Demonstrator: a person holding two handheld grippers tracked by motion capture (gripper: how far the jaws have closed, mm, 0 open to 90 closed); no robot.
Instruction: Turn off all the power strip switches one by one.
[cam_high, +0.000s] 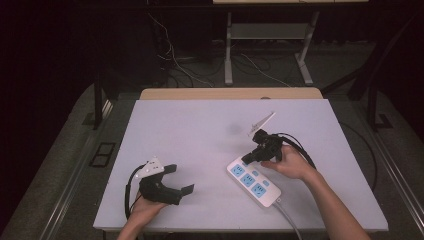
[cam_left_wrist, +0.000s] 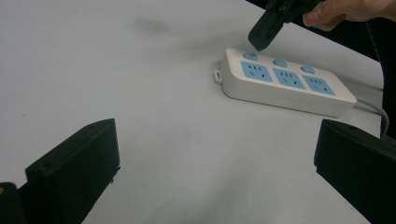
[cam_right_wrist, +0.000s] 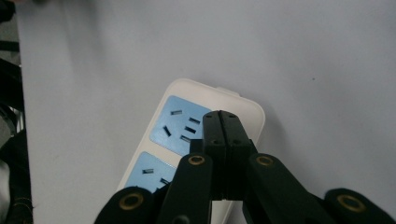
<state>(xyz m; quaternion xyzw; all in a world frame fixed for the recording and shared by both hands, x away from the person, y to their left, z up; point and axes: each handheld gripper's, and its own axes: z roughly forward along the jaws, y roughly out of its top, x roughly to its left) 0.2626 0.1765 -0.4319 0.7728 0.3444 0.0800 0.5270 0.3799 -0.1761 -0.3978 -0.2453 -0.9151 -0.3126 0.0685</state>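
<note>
Power strip lies flat on the white table, toward the near right part of it, long axis running diagonally, cord leaving its near end toward the table's front edge. White body, three blue sockets in a row, three small round blue buttons alongside them.

Right gripper is at the strip's far end, jaws pressed together with nothing between them, tips pointing down at the end button. From the right gripper view the closed tips sit over the strip's top face just beside the end socket; whether they touch the button or only hover over it cannot be told. The left gripper view shows the closed tips just above the button nearest the strip's tab end. Right hand holds the gripper from the strip's right side.

Left gripper is well apart from the strip, to its left near the table's front edge, jaws spread wide, nothing in them, aimed toward the strip. Left hand grips it from below.
</note>
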